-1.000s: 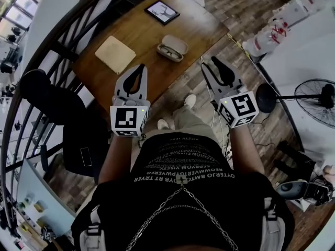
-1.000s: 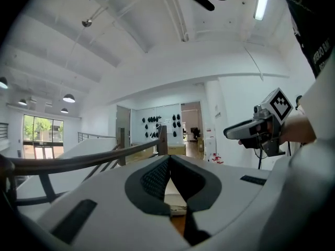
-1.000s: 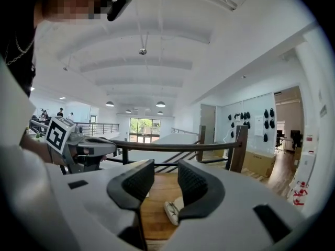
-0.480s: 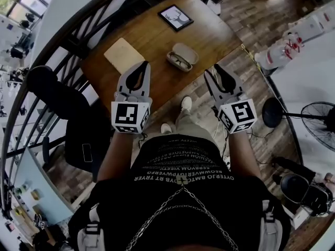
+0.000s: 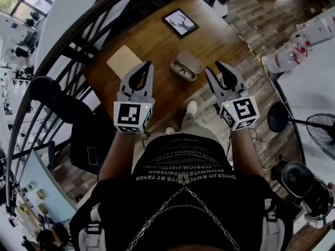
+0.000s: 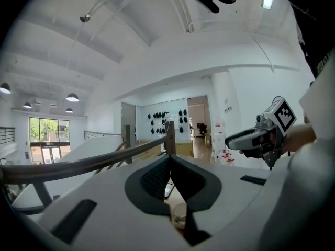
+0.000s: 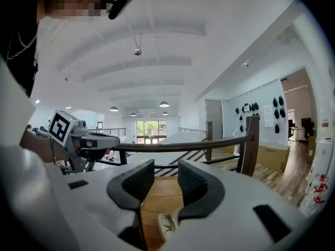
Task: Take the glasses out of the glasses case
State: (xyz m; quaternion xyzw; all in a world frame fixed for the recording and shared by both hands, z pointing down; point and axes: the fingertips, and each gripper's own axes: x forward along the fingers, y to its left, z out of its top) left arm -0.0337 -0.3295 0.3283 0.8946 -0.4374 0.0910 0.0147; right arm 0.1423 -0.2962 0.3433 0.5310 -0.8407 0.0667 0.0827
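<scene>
Overhead, the left gripper (image 5: pixel 147 64) closed, the right gripper (image 5: pixel 214 67) parted — both empty, near the open glasses case (image 5: pixel 189 63) holding the glasses (image 5: pixel 181 72).

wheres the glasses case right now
In the head view the case lies open on the table, just below the framed picture and right of the tan mat, with the glasses inside.

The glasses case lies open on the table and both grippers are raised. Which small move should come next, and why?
Probably bring the right gripper down toward the open glasses case. Its jaws stand apart with nothing between them, and the glasses lie in the case just below them. The left gripper is shut. Neither gripper touches the case yet.
</scene>
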